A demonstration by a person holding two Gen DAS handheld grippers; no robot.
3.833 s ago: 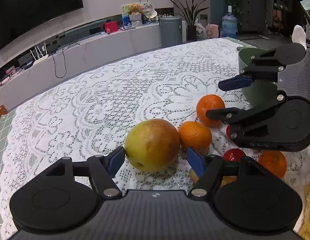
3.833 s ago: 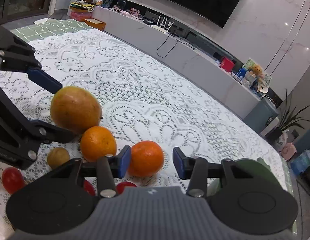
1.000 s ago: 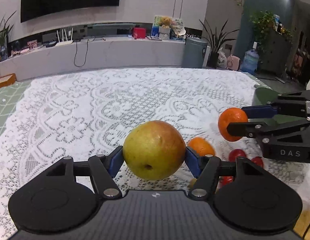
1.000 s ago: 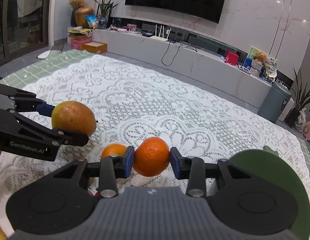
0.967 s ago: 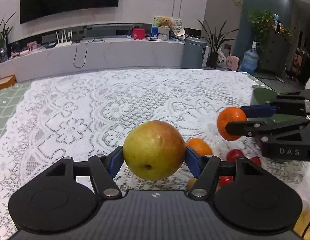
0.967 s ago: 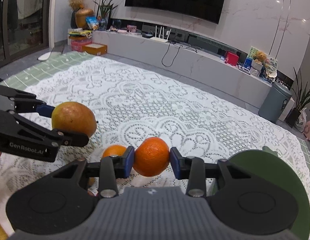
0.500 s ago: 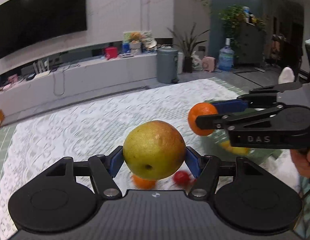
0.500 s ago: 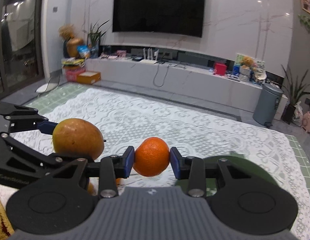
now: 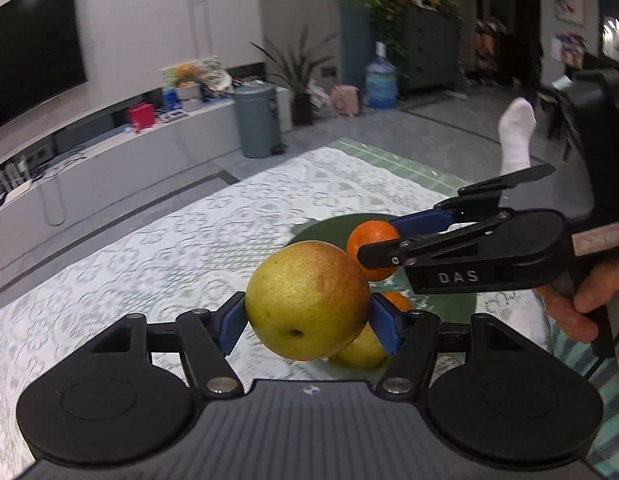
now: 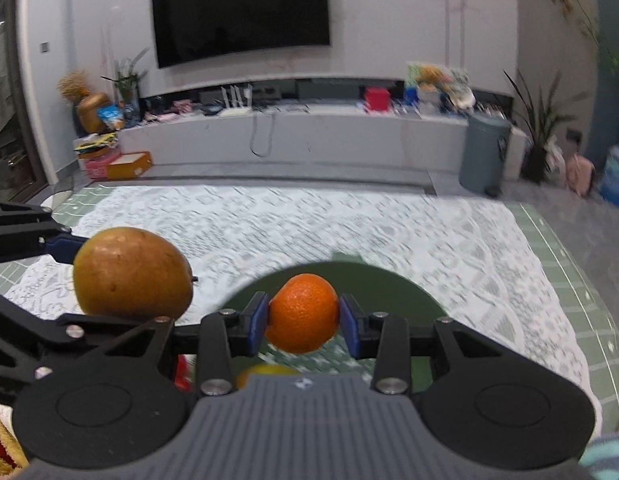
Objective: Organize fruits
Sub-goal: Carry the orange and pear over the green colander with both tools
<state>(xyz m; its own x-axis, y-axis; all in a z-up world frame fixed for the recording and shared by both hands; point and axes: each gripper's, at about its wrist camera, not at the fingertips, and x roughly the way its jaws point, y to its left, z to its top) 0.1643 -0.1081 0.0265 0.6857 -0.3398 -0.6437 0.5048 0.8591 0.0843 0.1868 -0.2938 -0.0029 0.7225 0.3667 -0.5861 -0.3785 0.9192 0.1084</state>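
A large yellow-green pear (image 9: 307, 300) with a red blush hangs in the air, and my left gripper (image 9: 309, 320) is shut on it with both blue pads against its sides. My right gripper (image 10: 303, 318) is shut on an orange (image 10: 303, 312), also off the table. Both fruits hover over a dark green bowl (image 10: 389, 280) on the lace cloth. In the bowl lie a yellow fruit (image 9: 361, 352) and another orange (image 9: 397, 302), partly hidden by the pear. In the right wrist view the pear (image 10: 131, 272) sits just left of the orange.
A white lace tablecloth (image 9: 169, 248) covers the table, with a green tiled edge (image 10: 569, 280) to the right of the bowl. A person's hand (image 9: 581, 300) grips the right tool's handle. A white-socked foot (image 9: 513, 136) shows behind. Something red (image 10: 183, 372) lies low left of the bowl.
Both grippers have carried their fruits up and to the right, from over the bare cloth to above the green bowl. The loose fruit on the cloth has slid out of view. Both grips are unchanged.
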